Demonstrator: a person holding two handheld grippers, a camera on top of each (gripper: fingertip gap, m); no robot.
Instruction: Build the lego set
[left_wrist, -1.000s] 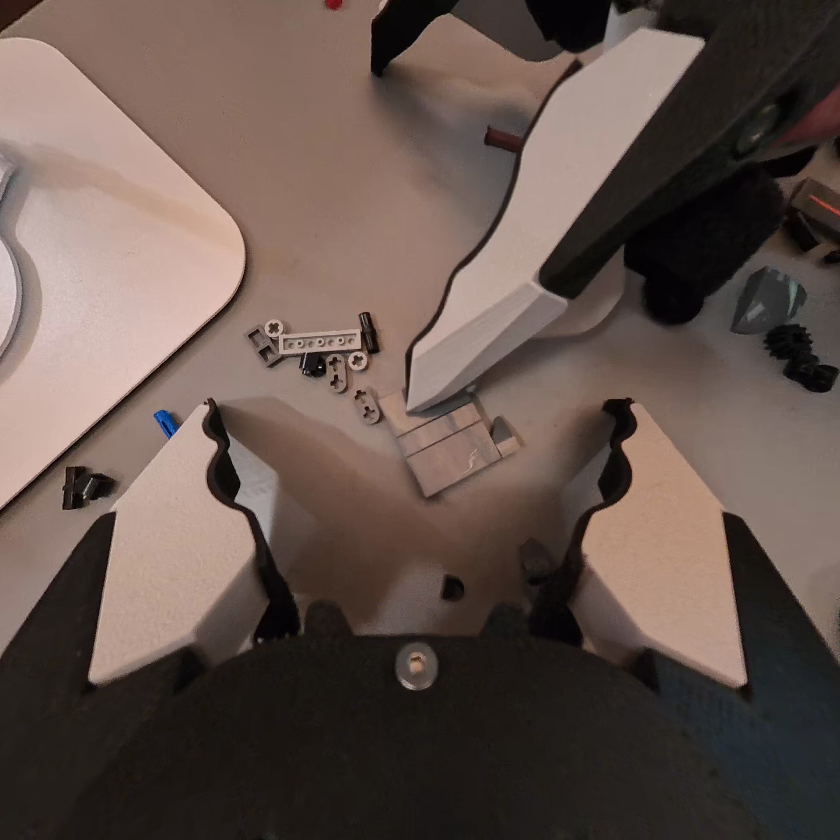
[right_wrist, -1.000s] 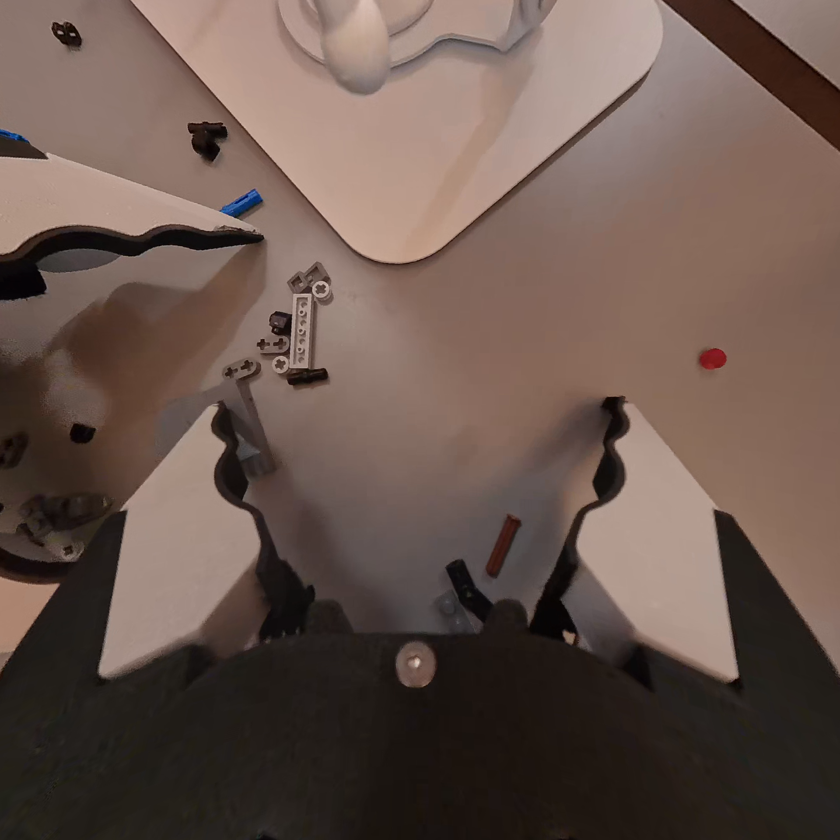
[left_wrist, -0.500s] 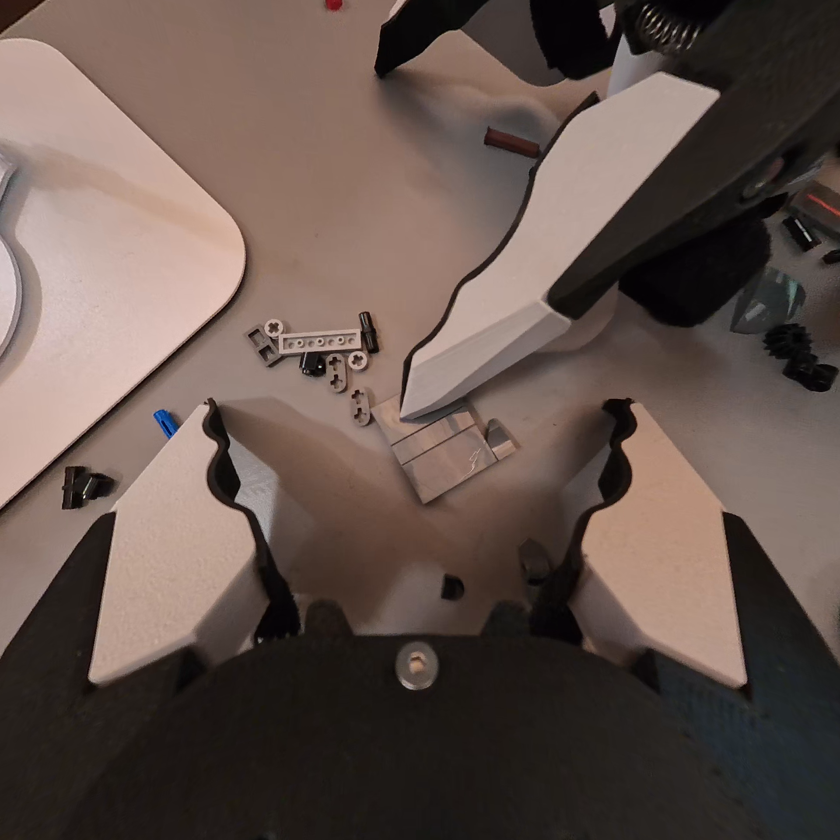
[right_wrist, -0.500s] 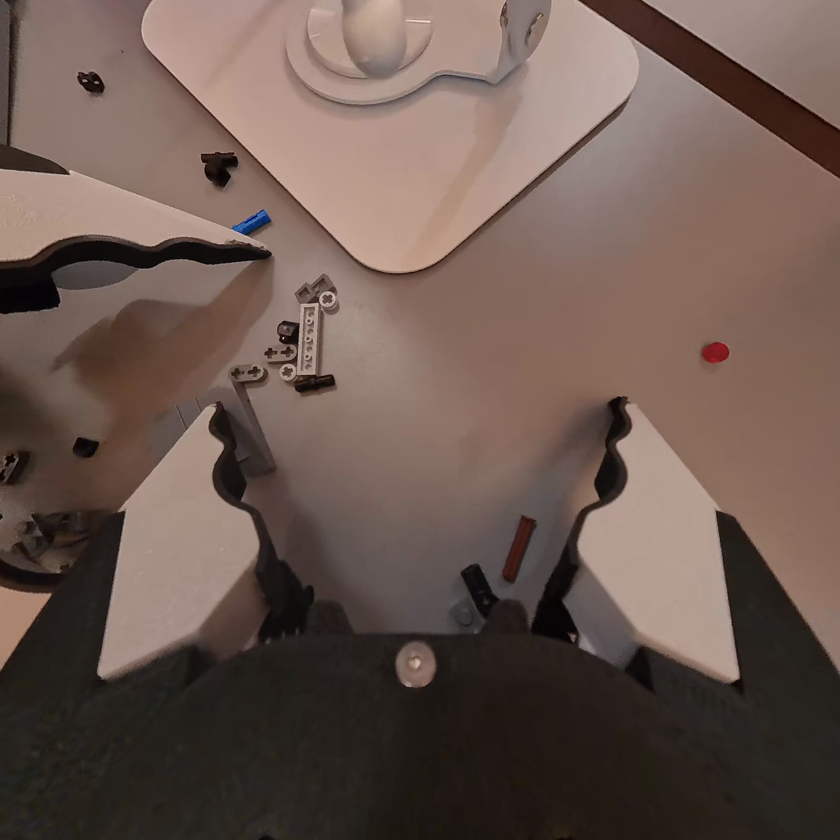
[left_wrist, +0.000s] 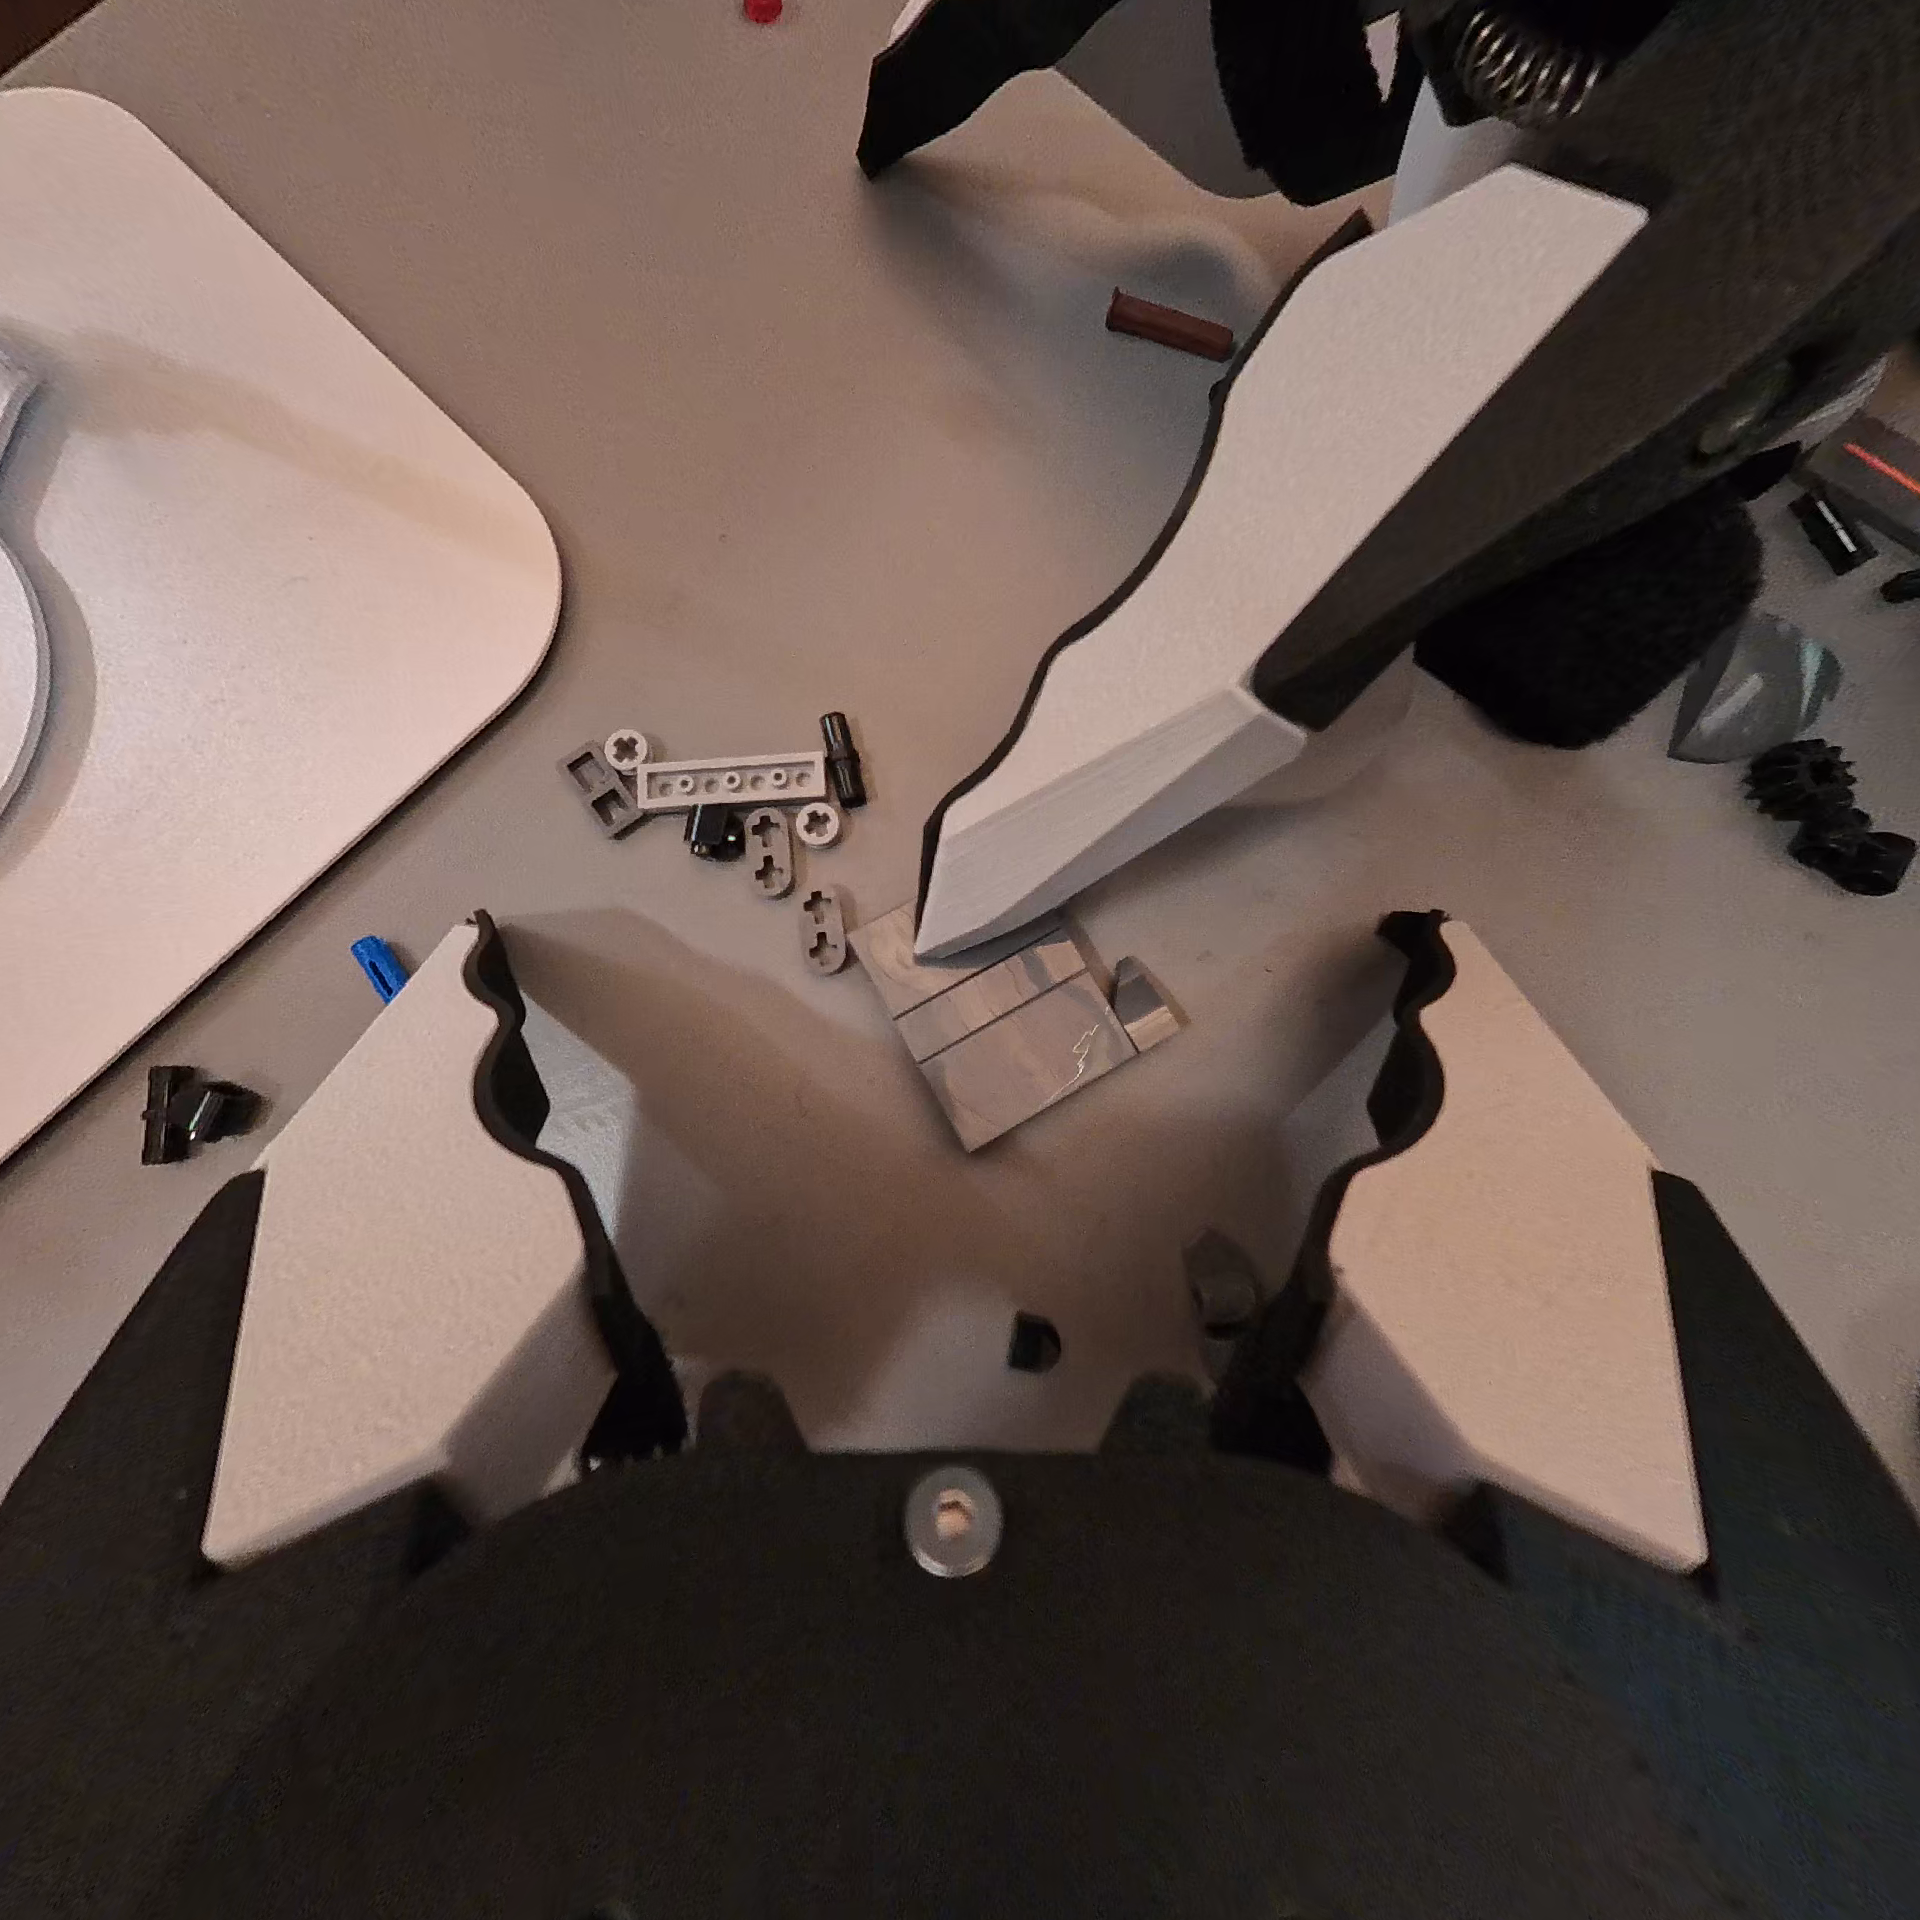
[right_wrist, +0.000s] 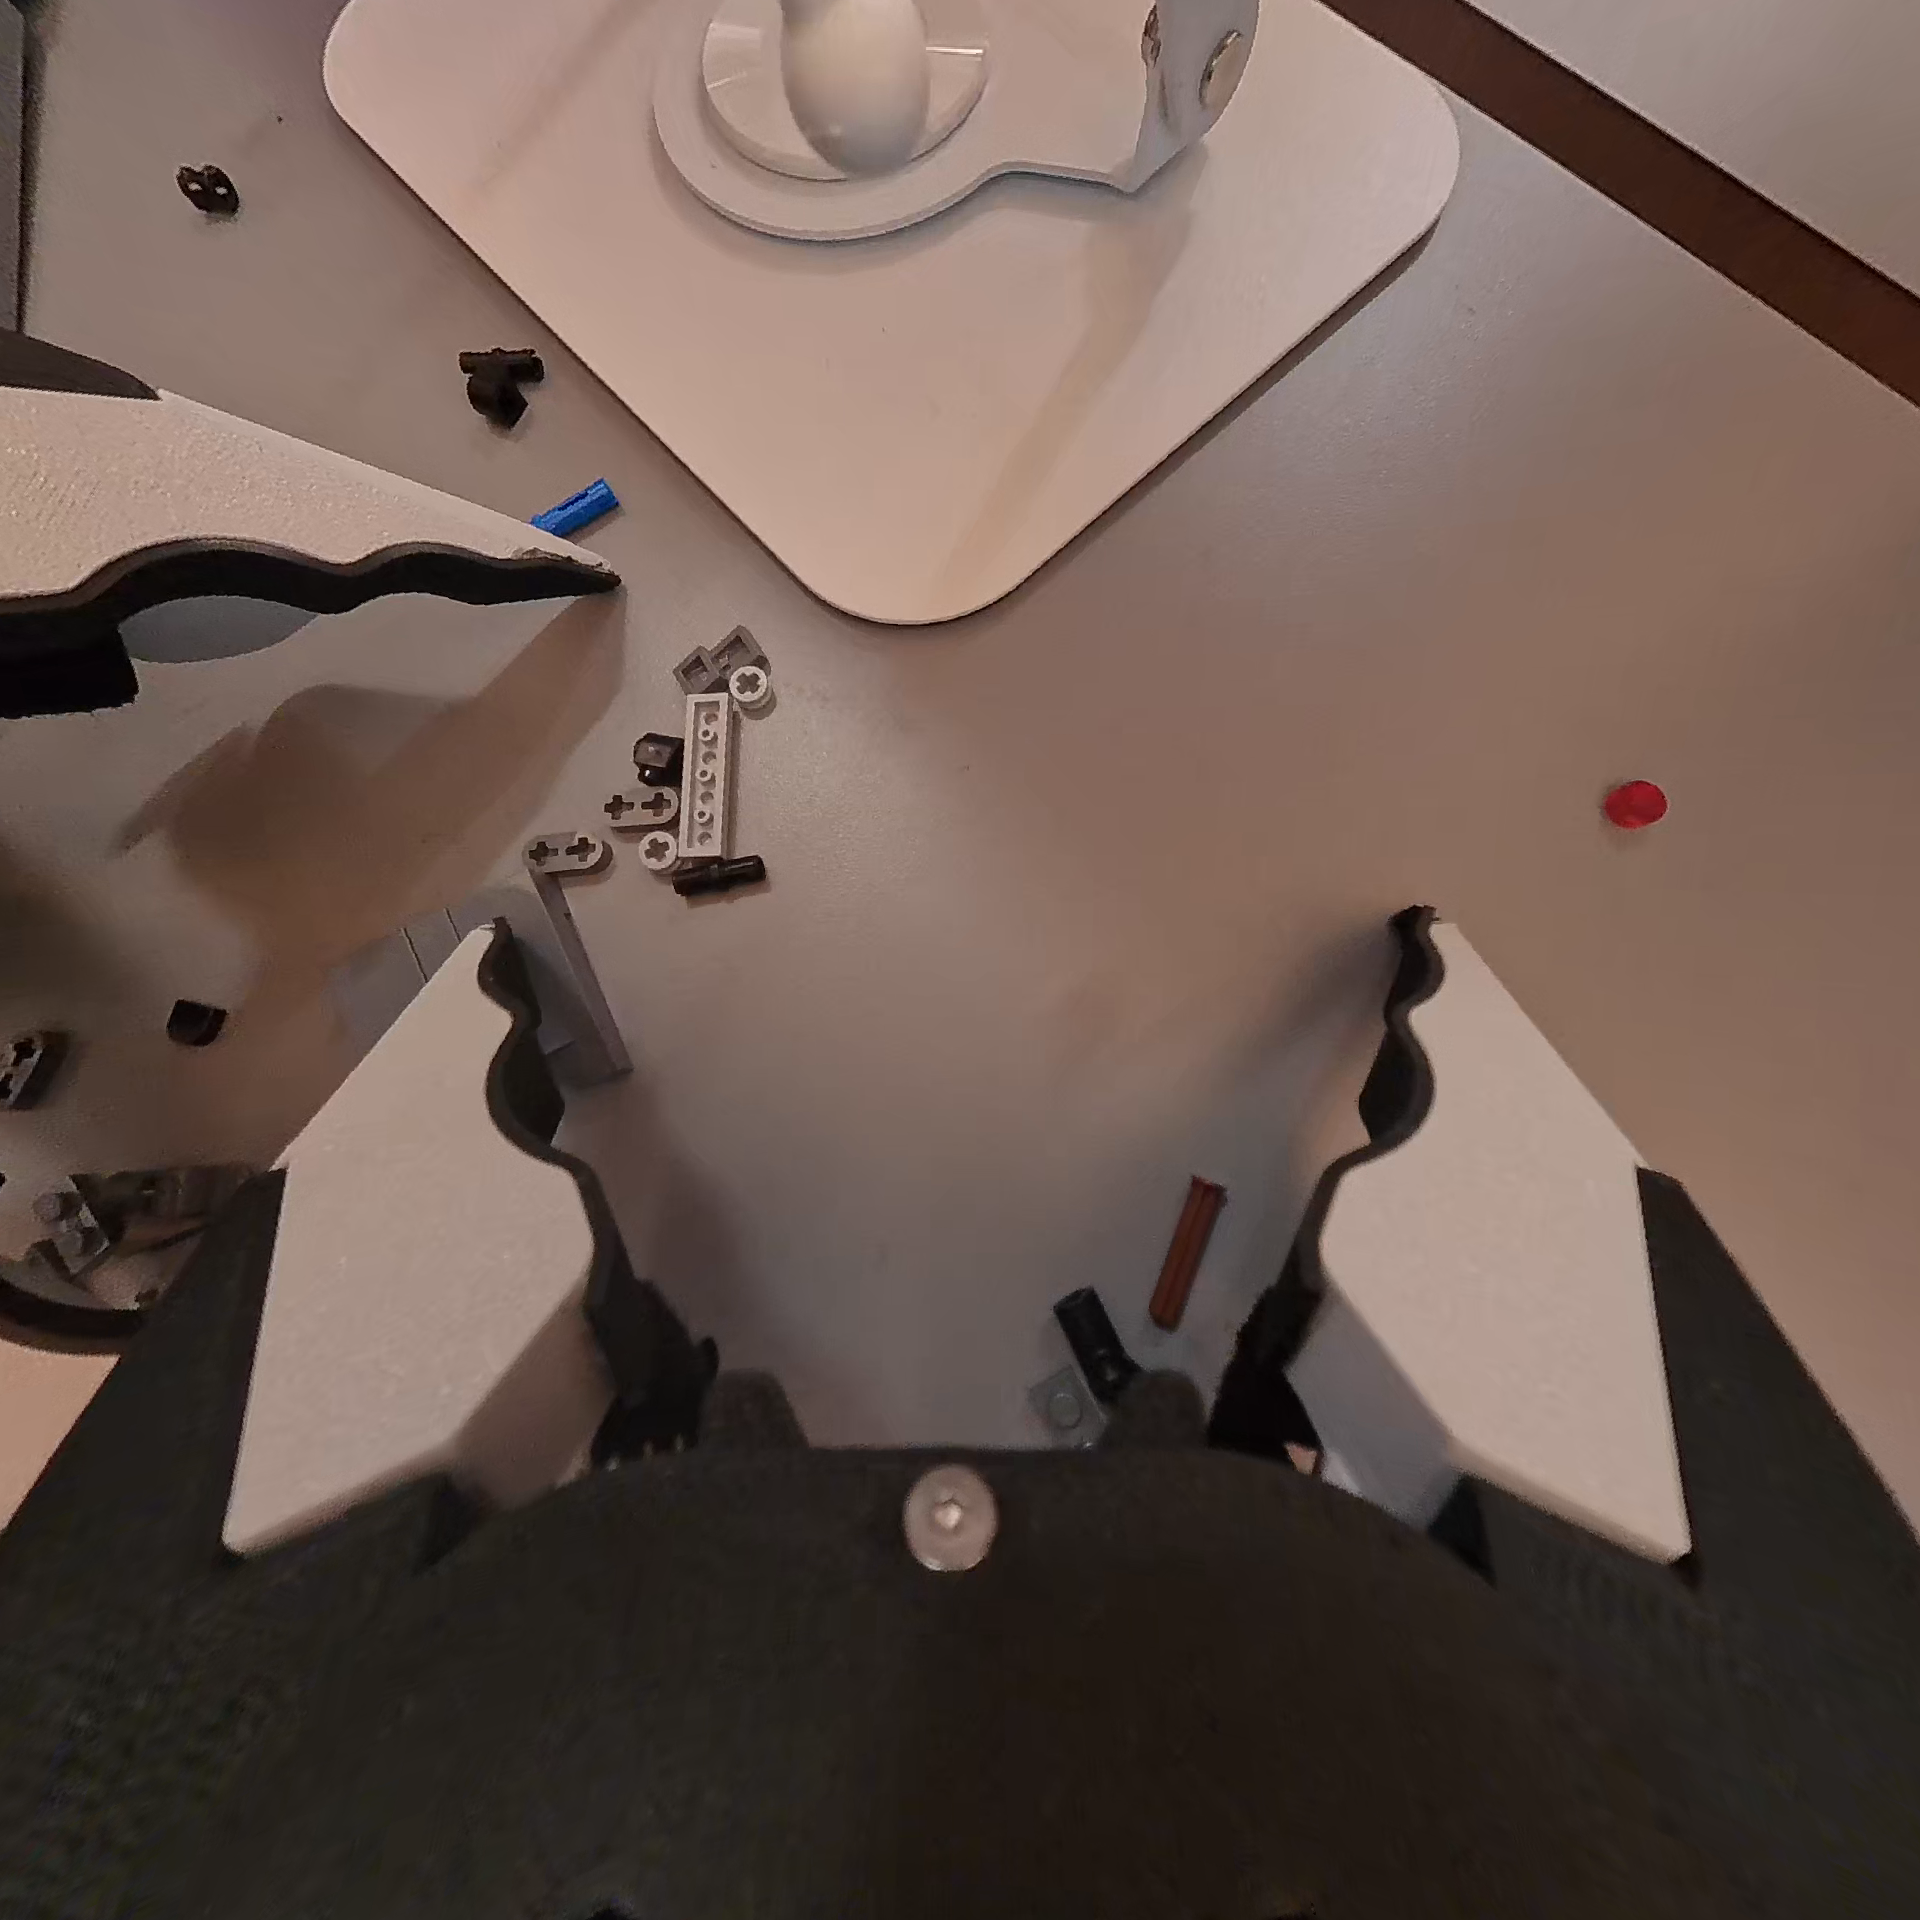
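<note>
Both claws stand wide and hold nothing: the left claw (left_wrist: 956, 925) hovers over the grey tiled plate (left_wrist: 1003, 1029) lying flat on the counter (left_wrist: 831, 416), while one fingertip (left_wrist: 940, 930) of the right claw (right_wrist: 961, 920) presses on the plate's far corner, probably to nudge or pin it so it can be gripped. Just beside that corner sits a cluster of small grey and black lego pieces (left_wrist: 727, 795) that could be knocked, with a blue pin (left_wrist: 376, 961), a brown axle (left_wrist: 1169, 324), black gears (left_wrist: 1823, 821) and a white stand base (right_wrist: 894, 312) spread farther around
</note>
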